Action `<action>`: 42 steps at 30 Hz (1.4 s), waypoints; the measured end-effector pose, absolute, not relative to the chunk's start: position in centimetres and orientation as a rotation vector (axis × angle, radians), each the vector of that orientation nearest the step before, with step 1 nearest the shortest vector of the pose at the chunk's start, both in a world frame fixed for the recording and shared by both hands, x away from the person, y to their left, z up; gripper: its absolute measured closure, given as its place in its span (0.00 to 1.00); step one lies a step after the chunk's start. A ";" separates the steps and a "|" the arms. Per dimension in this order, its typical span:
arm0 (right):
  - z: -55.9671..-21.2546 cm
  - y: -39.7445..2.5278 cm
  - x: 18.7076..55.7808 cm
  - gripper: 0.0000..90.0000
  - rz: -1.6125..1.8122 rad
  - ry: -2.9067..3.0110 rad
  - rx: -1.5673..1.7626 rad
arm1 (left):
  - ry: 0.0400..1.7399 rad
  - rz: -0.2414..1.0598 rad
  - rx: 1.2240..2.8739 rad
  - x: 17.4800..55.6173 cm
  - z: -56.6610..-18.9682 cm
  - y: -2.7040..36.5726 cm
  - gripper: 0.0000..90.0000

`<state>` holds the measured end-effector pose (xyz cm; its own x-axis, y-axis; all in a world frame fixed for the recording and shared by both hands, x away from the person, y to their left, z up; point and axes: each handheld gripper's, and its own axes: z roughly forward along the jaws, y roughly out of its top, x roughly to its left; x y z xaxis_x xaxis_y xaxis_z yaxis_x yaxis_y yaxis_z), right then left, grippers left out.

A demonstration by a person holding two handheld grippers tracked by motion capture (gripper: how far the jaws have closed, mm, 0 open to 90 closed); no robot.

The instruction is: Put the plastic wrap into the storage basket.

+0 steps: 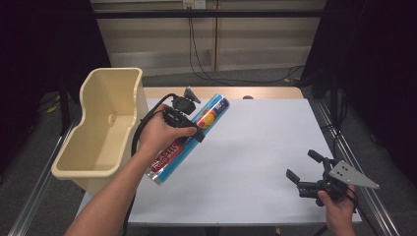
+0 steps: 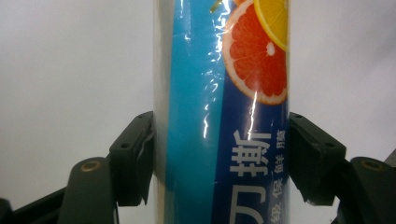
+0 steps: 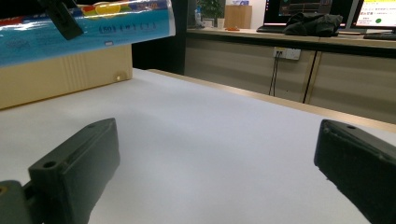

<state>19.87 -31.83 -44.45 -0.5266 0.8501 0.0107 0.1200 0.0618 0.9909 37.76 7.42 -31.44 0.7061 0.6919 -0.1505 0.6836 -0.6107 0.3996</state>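
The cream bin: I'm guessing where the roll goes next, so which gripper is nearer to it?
Left. The left gripper, shut on the blue roll, is just beside the cream bin; the right gripper is open, far across the table.

Bare white counter ahead of and between the right jaws; tall cream plastic bin blocking just left of the left jaws.

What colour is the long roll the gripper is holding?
The roll is mostly blue, light and dark, with orange citrus slices pictured on it. The left gripper view shows it best.

Grey floor, beige wall panels, counter with monitors
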 end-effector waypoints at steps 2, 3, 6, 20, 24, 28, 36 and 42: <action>-44.4 -31.8 19.9 0.00 1.518 1.727 0.973 | 1.075 0.025 2.485 37.8 -30.9 7.7 0.36; -44.4 -31.8 19.9 0.00 1.518 1.727 0.973 | 1.085 0.025 2.478 37.8 -30.7 7.9 0.36; -44.4 -31.8 19.9 0.00 1.517 1.729 0.972 | 1.111 0.027 2.459 37.7 -30.0 8.6 0.36; -44.5 -31.6 20.0 0.00 1.511 1.735 0.969 | 1.223 0.047 2.425 37.6 -27.9 12.1 0.36; -44.5 -31.6 20.1 0.00 1.512 1.735 0.971 | 1.244 0.057 2.413 37.5 -27.0 12.9 0.36; -44.4 -31.6 20.0 0.00 1.512 1.730 0.960 | 1.266 0.065 2.398 37.4 -26.4 13.9 0.36; -44.4 -31.6 20.0 0.00 1.510 1.728 0.960 | 1.331 0.074 2.379 37.0 -25.6 16.0 0.36; -44.4 -31.5 20.0 0.00 1.512 1.730 0.957 | 1.389 0.083 2.345 36.6 -24.5 18.0 0.36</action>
<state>20.01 -31.46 -44.43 -0.5294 0.8484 -0.0024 0.1111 0.0721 0.9912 36.59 18.01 -24.50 0.5012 0.8512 -0.1555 0.8268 -0.4180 0.3764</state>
